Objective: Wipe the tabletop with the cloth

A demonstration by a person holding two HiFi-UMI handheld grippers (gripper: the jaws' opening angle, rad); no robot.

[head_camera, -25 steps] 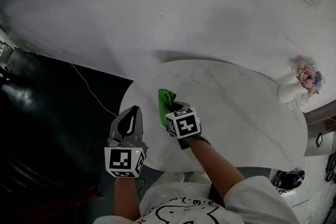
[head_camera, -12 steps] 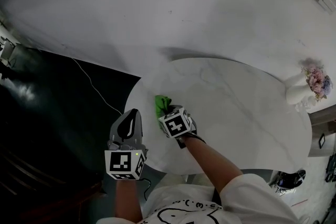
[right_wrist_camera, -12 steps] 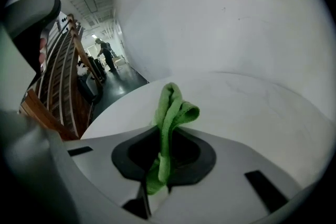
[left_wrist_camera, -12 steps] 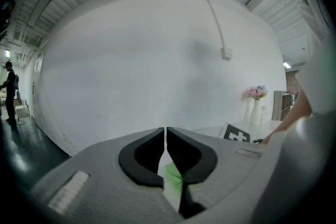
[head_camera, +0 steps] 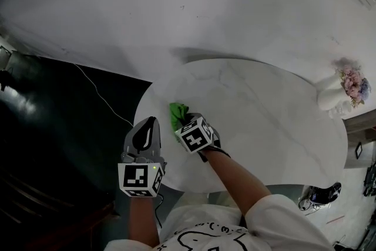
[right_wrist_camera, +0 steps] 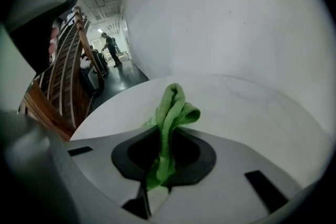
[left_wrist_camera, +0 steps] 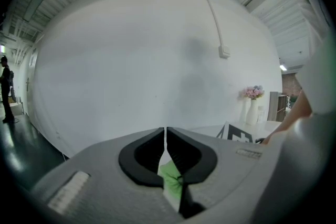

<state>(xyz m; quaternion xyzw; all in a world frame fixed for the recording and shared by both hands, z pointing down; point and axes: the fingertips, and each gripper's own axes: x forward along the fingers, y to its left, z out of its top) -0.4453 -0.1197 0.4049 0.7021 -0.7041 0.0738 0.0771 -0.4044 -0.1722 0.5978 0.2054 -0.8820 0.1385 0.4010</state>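
Note:
A bright green cloth (head_camera: 177, 114) lies bunched on the left part of the round white marble tabletop (head_camera: 264, 120). My right gripper (head_camera: 187, 121) is shut on the cloth (right_wrist_camera: 170, 115), which sticks up in a fold between its jaws and touches the tabletop (right_wrist_camera: 247, 102). My left gripper (head_camera: 147, 124) hangs at the table's near left edge, shut and holding nothing. Through the left gripper (left_wrist_camera: 166, 131) I see a bit of the green cloth (left_wrist_camera: 171, 181) below its jaws.
A white vase with pink and blue flowers (head_camera: 343, 91) stands at the table's far right edge. A white wall runs behind the table. Dark floor (head_camera: 53, 144) with a thin cable (head_camera: 100, 97) lies to the left. People stand far off in a corridor (right_wrist_camera: 107, 47).
My right gripper has dragged the green cloth leftward and nearer across the tabletop. The left gripper has barely moved.

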